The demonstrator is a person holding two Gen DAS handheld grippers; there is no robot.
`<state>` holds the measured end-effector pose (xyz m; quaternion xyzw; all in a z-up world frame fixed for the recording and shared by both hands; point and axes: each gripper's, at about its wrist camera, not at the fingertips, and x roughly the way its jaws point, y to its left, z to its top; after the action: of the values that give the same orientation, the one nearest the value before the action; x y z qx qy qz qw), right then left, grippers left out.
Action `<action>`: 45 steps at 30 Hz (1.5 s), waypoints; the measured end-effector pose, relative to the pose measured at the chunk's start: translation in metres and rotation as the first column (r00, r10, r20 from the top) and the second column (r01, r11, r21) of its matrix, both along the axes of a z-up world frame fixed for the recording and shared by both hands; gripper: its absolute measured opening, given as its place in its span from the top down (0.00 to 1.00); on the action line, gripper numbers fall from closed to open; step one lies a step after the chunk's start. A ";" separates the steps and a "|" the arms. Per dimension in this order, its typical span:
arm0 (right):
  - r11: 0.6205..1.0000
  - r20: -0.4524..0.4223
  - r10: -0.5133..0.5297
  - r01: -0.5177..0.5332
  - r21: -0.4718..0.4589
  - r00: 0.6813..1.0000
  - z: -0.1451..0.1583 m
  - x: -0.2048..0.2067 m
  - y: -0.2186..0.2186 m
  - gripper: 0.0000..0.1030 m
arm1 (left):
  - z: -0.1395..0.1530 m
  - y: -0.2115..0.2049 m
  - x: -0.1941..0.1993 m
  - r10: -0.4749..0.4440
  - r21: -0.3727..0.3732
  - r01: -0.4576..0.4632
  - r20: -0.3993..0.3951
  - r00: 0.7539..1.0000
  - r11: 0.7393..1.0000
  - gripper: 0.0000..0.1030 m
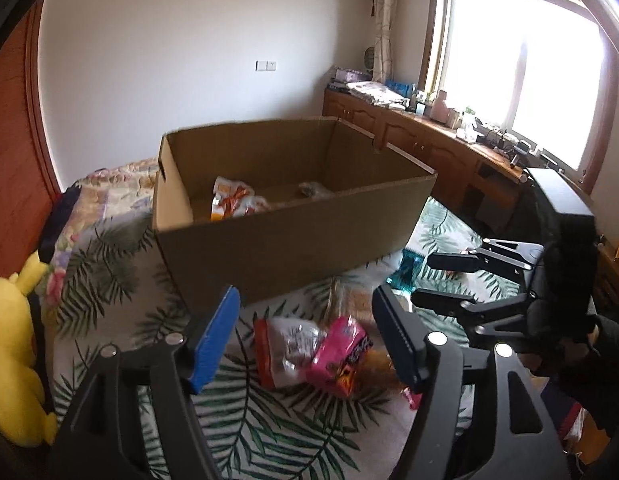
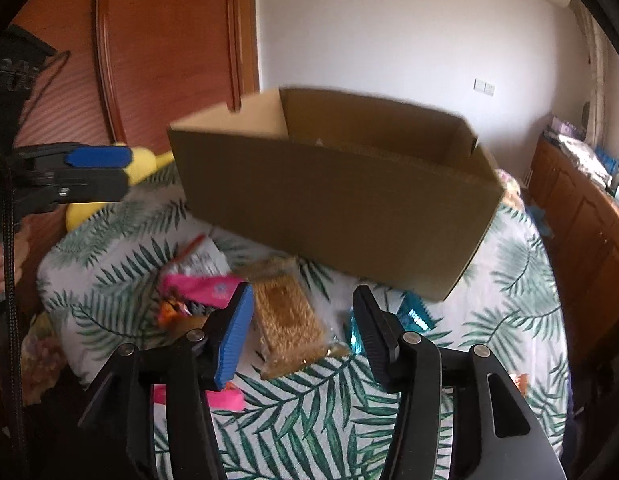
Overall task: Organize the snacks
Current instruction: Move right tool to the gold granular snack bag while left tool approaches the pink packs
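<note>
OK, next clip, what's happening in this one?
A person with a gripper in each hand is tidying snack packets off a leaf-print bedspread into an open cardboard box. A couple of packets already lie in the box. The left gripper is open above a pink packet and a white-and-red one; the right gripper is open over a golden-brown packet. Neither holds anything.

A: How many snack packets lie in front of the cardboard box [image 1: 293, 240]?
B: Four: one pink [image 1: 339, 354], one white-and-red [image 1: 283, 350], one golden [image 2: 287, 314], one teal [image 2: 413, 316].
A: Inside it?
B: Two show.
</note>
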<state>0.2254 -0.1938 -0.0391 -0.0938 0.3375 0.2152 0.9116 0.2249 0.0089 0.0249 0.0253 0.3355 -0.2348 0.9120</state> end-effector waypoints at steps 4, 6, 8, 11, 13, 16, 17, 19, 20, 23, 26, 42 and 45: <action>1.000 -0.061 0.016 -0.017 -0.020 0.998 -0.021 0.011 0.004 0.49 | -0.017 0.000 -0.002 0.009 0.005 -0.009 -0.025 1.000 1.000 0.33; 0.999 -0.079 0.030 -0.032 -0.024 0.996 -0.026 0.014 0.006 0.49 | -0.025 0.000 -0.004 0.015 0.002 -0.015 -0.035 0.999 1.000 0.33; 0.999 -0.093 0.042 -0.045 -0.031 0.995 -0.030 0.015 0.010 0.49 | -0.033 0.000 -0.006 0.019 -0.006 -0.019 -0.051 0.999 1.000 0.33; 0.997 -0.097 0.046 -0.052 -0.053 0.994 -0.034 0.017 0.015 0.48 | -0.043 0.000 -0.007 0.026 0.000 -0.026 -0.067 0.997 1.000 0.33; 0.997 -0.097 0.043 -0.049 -0.061 0.994 -0.037 0.019 0.017 0.47 | -0.049 0.000 -0.008 0.030 0.008 -0.029 -0.075 0.997 1.000 0.33; 0.997 -0.105 0.043 -0.049 -0.056 0.994 -0.037 0.021 0.018 0.45 | -0.057 0.001 -0.009 0.034 0.006 -0.034 -0.092 0.995 0.999 0.33; 0.997 -0.107 0.045 -0.051 -0.055 0.993 -0.038 0.022 0.018 0.45 | -0.060 0.001 -0.009 0.037 0.007 -0.036 -0.098 0.994 0.999 0.33; 0.996 -0.112 0.050 -0.057 -0.062 0.992 -0.039 0.024 0.020 0.44 | -0.063 0.001 -0.010 0.041 0.009 -0.040 -0.105 0.994 0.999 0.33; 0.996 -0.115 0.051 -0.060 -0.070 0.992 -0.040 0.026 0.021 0.44 | -0.065 0.000 -0.011 0.042 0.012 -0.041 -0.107 0.993 0.999 0.33; 0.994 -0.124 0.055 -0.067 -0.091 0.991 -0.045 0.031 0.028 0.42 | -0.069 -0.001 -0.012 0.044 0.019 -0.042 -0.114 0.993 0.999 0.33; 0.993 -0.128 0.055 -0.068 -0.101 0.990 -0.048 0.033 0.029 0.41 | -0.071 -0.002 -0.014 0.045 0.015 -0.043 -0.122 0.992 0.999 0.33; 0.996 -0.177 0.013 -0.029 -0.090 0.984 -0.057 0.042 0.021 0.23 | -0.087 -0.003 -0.015 0.086 0.044 -0.080 -0.169 0.982 0.996 0.33; 0.995 -0.178 0.013 -0.030 -0.093 0.984 -0.057 0.043 0.021 0.23 | -0.089 -0.003 -0.015 0.093 0.052 -0.085 -0.172 0.981 0.995 0.33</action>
<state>0.2680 -0.1724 -0.0962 -0.1211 0.4260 0.2162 0.8701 0.2094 0.0060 -0.0637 0.0099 0.4197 -0.1877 0.8880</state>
